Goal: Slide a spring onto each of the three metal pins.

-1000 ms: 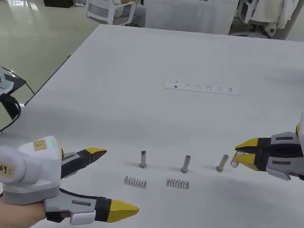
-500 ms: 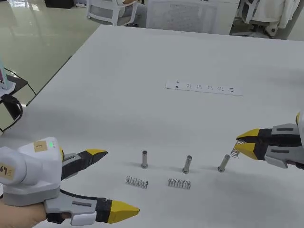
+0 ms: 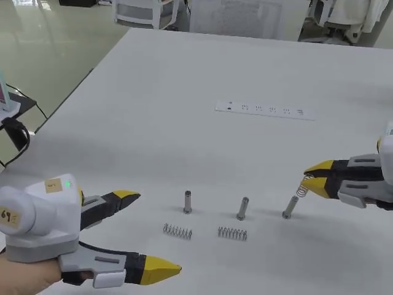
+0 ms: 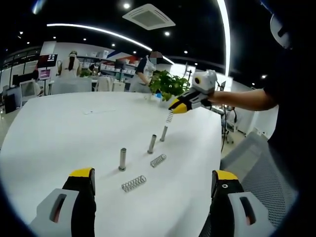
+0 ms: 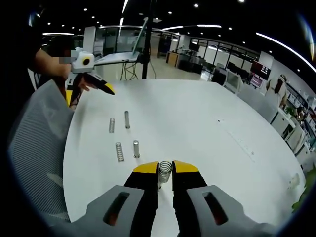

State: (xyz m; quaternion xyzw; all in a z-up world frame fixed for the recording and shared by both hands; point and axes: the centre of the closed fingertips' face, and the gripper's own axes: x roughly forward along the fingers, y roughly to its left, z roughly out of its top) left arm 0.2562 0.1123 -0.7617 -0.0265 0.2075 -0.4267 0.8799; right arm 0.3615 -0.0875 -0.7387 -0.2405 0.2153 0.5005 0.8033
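Three short metal pins stand in a row on the white table: left pin point(image 3: 187, 201), middle pin point(image 3: 242, 208), right pin point(image 3: 288, 207). Two springs lie in front of them, one point(image 3: 177, 231) by the left pin, the other point(image 3: 233, 233) by the middle pin. My right gripper point(image 3: 310, 178) is shut on a third spring point(image 3: 302, 187), which hangs just above and to the right of the right pin's top. That spring point(image 5: 165, 169) sits between the yellow tips in the right gripper view. My left gripper point(image 3: 147, 232) stays open at the near left, with nothing in it.
A white power strip point(image 3: 265, 110) lies flat further back on the table. The table's left edge point(image 3: 73, 92) drops to the floor. Office chairs stand beyond the far edge. In the left gripper view, the right gripper point(image 4: 180, 106) holds its spring point(image 4: 169, 116) above the far pin point(image 4: 164, 133).
My right gripper has lifted the spring from beside the right pin to just above its top. The left gripper has barely moved.
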